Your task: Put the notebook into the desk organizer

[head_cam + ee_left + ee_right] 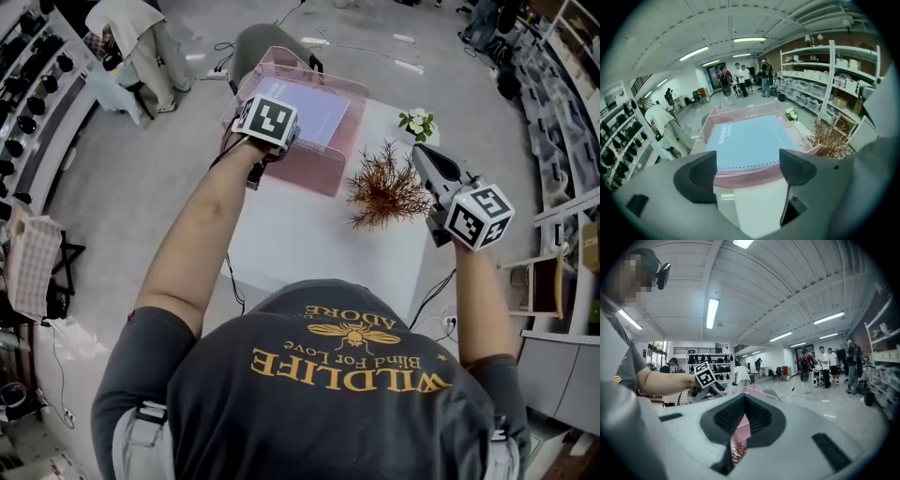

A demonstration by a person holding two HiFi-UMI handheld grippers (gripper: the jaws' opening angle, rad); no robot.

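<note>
A pale blue notebook (317,109) lies flat inside the pink desk organizer (311,174) at the far end of the white table (309,239). My left gripper (274,128) hovers over the organizer's near wall, tilted downward. In the left gripper view its jaws (749,168) stand wide open; the notebook (745,139) rests in the organizer (740,108) just beyond them, untouched. My right gripper (421,156) hangs over the table's right side beside a dried plant, its jaws (740,427) shut with nothing in them.
A rust-brown dried plant (386,192) stands to the right of the organizer. A small pot of white flowers (417,122) sits at the far right corner. Shelving (834,79) lines the right side of the room, and people (740,77) stand far back.
</note>
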